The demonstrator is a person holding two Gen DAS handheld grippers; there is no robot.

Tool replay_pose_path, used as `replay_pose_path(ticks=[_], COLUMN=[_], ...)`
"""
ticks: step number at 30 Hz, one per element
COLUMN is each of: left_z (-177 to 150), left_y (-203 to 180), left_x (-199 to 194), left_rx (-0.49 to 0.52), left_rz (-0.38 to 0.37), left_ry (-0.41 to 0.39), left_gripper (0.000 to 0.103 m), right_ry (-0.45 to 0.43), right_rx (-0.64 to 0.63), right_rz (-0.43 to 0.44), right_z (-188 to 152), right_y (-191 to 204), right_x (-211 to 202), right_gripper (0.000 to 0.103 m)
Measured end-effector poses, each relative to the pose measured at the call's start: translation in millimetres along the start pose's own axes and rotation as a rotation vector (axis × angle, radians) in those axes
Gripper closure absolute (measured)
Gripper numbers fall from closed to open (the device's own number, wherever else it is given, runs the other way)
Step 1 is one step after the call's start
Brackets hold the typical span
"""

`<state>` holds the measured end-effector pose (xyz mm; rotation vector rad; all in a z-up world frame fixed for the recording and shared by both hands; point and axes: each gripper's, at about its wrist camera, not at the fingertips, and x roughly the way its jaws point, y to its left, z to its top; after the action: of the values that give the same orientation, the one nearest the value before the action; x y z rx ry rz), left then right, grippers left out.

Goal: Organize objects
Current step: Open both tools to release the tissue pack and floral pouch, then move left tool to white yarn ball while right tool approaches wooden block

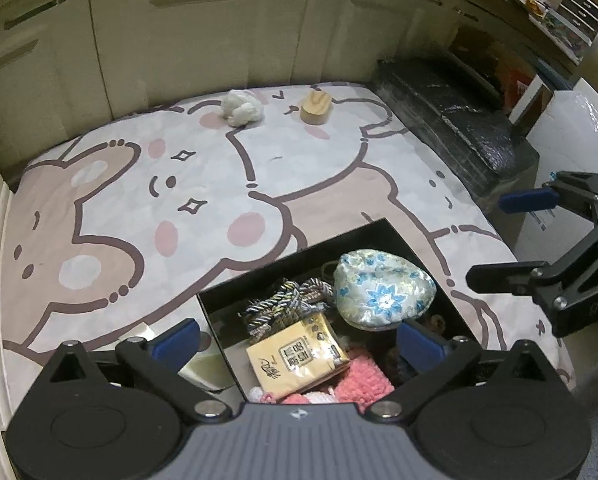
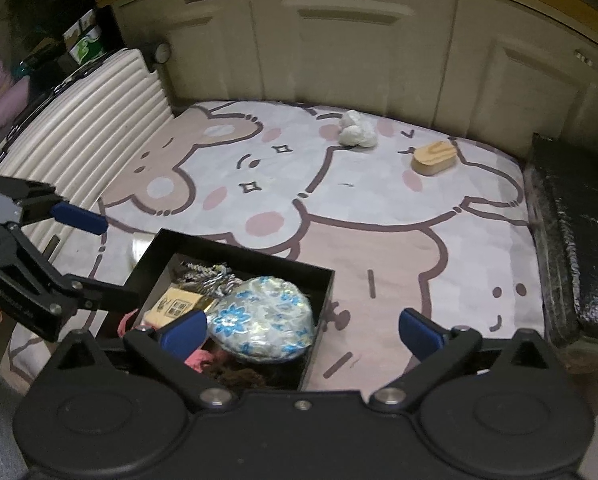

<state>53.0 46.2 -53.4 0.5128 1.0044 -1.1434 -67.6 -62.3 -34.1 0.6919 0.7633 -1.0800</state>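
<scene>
Open left tool (image 1: 299, 342) over black box (image 1: 379, 236), wooden block (image 1: 317, 107) lying diagonal

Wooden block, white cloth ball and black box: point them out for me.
Wooden block (image 2: 435, 158), right wrist view, on its top face.
White cloth ball (image 2: 357, 130), right wrist view, on its middle.
Black box (image 1: 373, 229), left wrist view, on its far rim.

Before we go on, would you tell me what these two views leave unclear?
- Box bottom: the black box floor is hidden under the floral pouch and tan packet, both views.
- Pink knit item: cut off by the left gripper's body.
- Dark brown item: too dim to identify.
</scene>
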Motion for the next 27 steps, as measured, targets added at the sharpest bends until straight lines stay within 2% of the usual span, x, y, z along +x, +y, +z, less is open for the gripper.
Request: replay_pose_path(ticks=[14,21,27], left_z=[12,29,48], left_y=[20,30,35], left_x=[-8,-12,-9], left_rx=[-0.092,-0.141,-0.135], left_rz=[0.002,0.016,0.033], left_ry=[-0.094,-0.157,-0.191], left_gripper=[0.000,0.000,0.000], right_ry=[-0.071,-0.121,-0.146], right_rx=[0.048,0.087,0.109], right_rz=[-0.036,-0.074,-0.108], right_z=[8,26,46], right_y=[-12,-25,-43], right_x=[-1,-1,7], right_gripper=[0.000,0.000,0.000])
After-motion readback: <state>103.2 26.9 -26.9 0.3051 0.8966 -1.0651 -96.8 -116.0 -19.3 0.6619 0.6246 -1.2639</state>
